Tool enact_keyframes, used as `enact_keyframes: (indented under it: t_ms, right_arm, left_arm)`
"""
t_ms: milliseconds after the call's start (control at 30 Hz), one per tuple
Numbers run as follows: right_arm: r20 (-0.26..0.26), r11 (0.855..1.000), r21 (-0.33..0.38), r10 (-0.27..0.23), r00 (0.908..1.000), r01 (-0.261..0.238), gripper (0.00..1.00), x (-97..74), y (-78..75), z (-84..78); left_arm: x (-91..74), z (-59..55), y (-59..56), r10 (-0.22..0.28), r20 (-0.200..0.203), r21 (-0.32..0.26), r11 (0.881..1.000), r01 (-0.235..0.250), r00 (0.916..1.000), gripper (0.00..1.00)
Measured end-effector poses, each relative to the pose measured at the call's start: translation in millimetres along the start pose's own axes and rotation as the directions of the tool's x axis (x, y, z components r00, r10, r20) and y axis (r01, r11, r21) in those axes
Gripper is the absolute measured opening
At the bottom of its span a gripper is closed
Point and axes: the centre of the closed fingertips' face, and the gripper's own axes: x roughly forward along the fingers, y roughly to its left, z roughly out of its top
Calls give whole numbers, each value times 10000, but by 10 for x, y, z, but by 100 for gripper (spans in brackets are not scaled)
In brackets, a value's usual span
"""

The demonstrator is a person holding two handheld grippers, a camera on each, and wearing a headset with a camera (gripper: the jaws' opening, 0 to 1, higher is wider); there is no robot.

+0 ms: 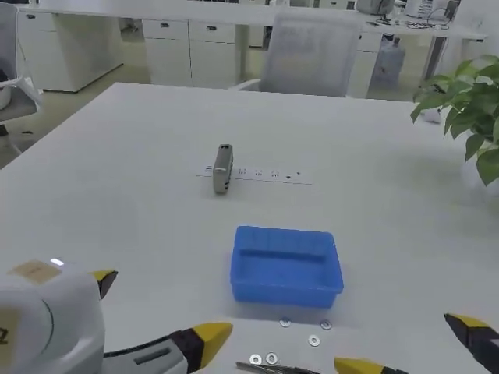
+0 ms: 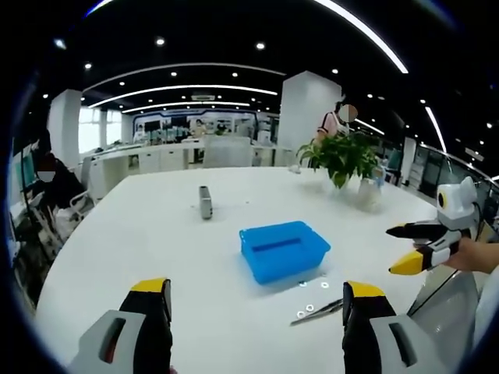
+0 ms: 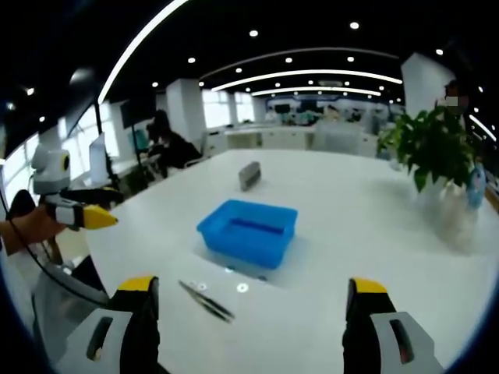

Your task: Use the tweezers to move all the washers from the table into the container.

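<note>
At the near edge of the white table (image 1: 140,156), both grippers hang low, side by side, jaws pointing out across the tabletop. The left gripper (image 1: 162,308) sits at the lower left of the head view, white body close to the camera, its black, yellow-tipped jaws spread wide with nothing between them. Over on the lower right, the right gripper (image 1: 399,341) has its jaws just as far apart, and it is empty too. In the left gripper view a hand (image 2: 477,254) grips it from behind.

Down on the table between the two, the thin metal tweezers (image 3: 207,301) lie flat and unheld, just ahead of the right gripper's left jaw. The small round metal washers (image 1: 313,340) are scattered loose on the tabletop, some beside the tweezers' tips, others along the near wall of the blue rectangular plastic container (image 1: 286,269), which stands open-topped just beyond them.

Farther back lies a grey oblong block (image 1: 223,167), and a green leafy plant (image 1: 468,109) stands at the far right.
</note>
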Motion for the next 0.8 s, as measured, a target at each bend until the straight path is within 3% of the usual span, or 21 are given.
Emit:
enact_keyframes:
  t_ms: [167,400,500,633,700,767,800]
  right_arm:
    - [-107,10000,33,27,9999,-26,99,20,21,-29]
    - [-265,9999,73,84,9996,-82,97,43,41,-72]
    - [-334,9999,84,92,9994,-89,96,49,34,-101]
    - [-351,9998,164,96,9993,-90,96,54,30,-134]
    - [-426,9998,149,113,9990,-106,95,61,25,-160]
    - [-484,9998,174,141,9987,-133,95,70,23,-184]
    - [-494,9997,200,163,9986,-153,95,75,28,-192]
  left_arm:
    - [97,-54,-75,-458,-311,101,9989,462,9985,83]
    - [252,-219,-181,-1424,-1225,528,9873,1497,9822,59]
    - [313,-325,-247,-2002,-1810,781,9730,2170,9629,48]
    - [404,-546,-334,-2702,-2904,1115,9432,3129,9180,33]
    - [469,-617,-342,-2833,-3117,1241,9342,3345,9069,25]
    - [503,-683,-376,-3083,-3397,1219,9223,3667,8885,20]
    - [524,-700,-391,-3175,-3440,1286,9163,3793,8837,19]
